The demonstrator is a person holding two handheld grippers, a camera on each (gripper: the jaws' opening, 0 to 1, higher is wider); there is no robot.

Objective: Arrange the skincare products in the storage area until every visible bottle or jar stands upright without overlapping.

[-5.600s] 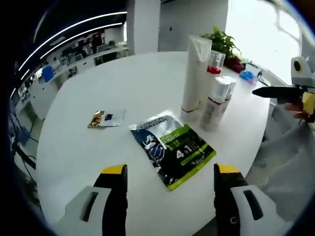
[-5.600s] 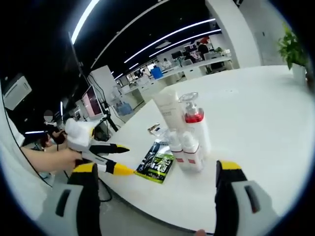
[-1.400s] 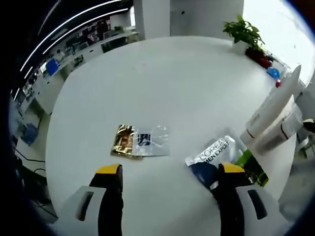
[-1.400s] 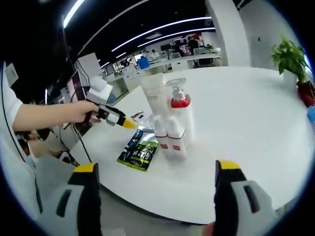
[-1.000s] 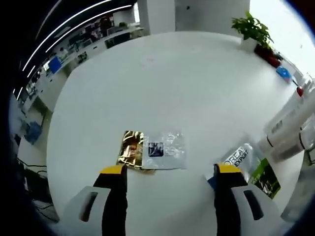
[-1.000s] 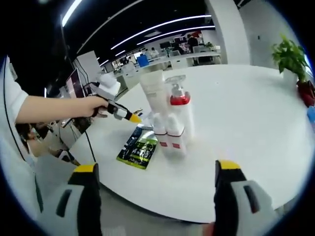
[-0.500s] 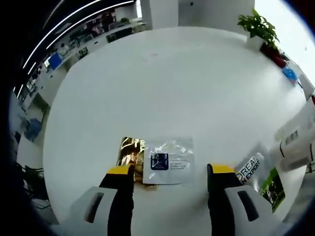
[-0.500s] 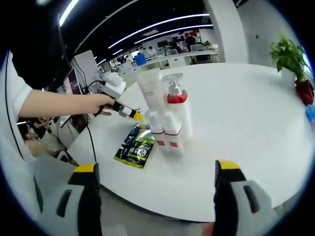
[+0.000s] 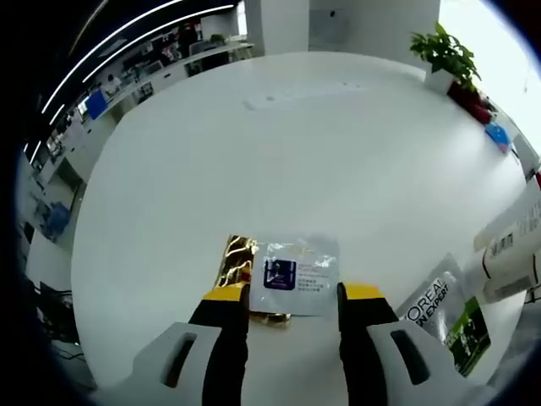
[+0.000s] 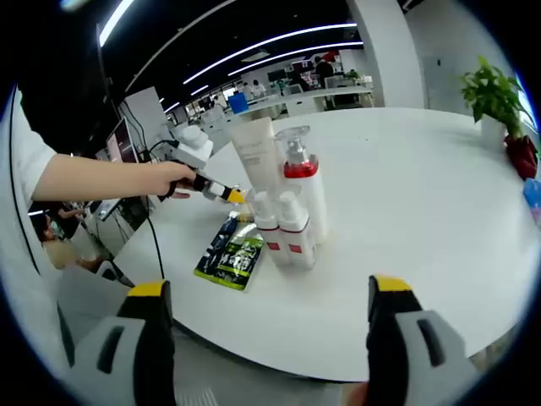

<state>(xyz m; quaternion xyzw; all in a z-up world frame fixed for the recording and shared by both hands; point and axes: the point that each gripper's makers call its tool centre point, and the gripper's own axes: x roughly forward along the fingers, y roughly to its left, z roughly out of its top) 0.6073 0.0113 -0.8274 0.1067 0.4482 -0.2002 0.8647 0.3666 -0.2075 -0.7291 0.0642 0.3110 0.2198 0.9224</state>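
The skincare products are split into two groups on the round white desk. In the right gripper view a tall white tube, a red-collared pump bottle and two small white bottles stand upright close together near the middle of the view, with a green-and-black sachet lying flat at their 8 o'clock. In the left gripper view a small clear sachet rests flat with a gold foil sachet touching its 9 o'clock edge; whether they overlap I cannot tell.

The left claw is narrowed but not pressed together, its yellow tips straddling the near edge of the clear sachet, low over the desk. It looks to be closing for a pick-up, with nothing pinched that I can see. The right claw is spread wide and holds nothing, hanging back from the desk edge.

A thin flat packet gives the tips little to bite. The likely best approach is to bring one tip down onto the desk just at the packet's near edge and pinch the edge itself. Taking both sachets at once is a risk, as they lie edge to edge. The standing bottles are well apart at 3 o'clock in the left gripper view, so the left claw's work should not disturb them.
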